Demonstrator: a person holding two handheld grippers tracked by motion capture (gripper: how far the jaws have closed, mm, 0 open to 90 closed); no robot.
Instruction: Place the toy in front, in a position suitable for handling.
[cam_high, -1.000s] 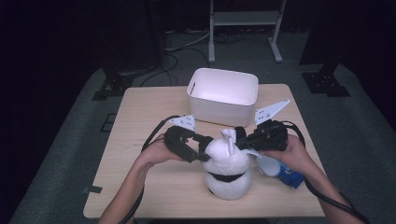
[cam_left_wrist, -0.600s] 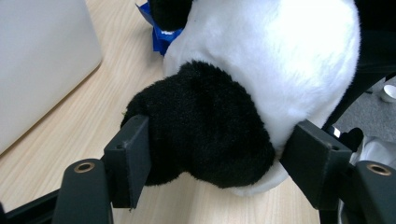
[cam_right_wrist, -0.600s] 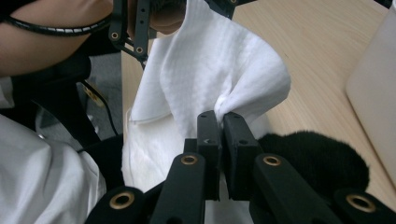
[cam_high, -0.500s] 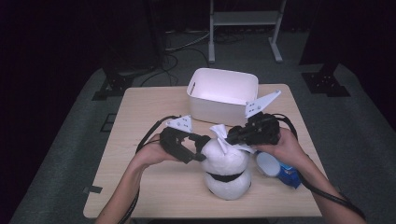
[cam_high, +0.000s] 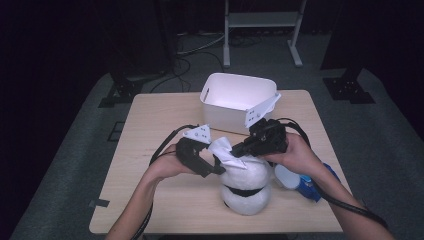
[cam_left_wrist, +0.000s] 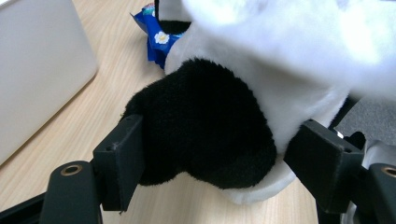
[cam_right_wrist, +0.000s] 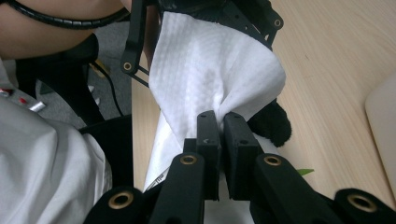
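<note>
Though pinched — tissue (cam_right_wrist: 210, 74) atop right claw (cam_right_wrist: 220, 122)

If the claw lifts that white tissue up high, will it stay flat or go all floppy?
Probably floppy: the white tissue already bunches and folds where the right claw pinches it. It looks thin, so likely very light, and it might tear if tugged.

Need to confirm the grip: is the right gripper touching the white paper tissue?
Touching. The right gripper view shows the right gripper pinching a fold of the white paper tissue.

Plush toy (cam_high: 247, 187) furry; tissue (cam_right_wrist: 205, 79) embossed paper; table (cam_high: 150, 135) matt wood.
</note>
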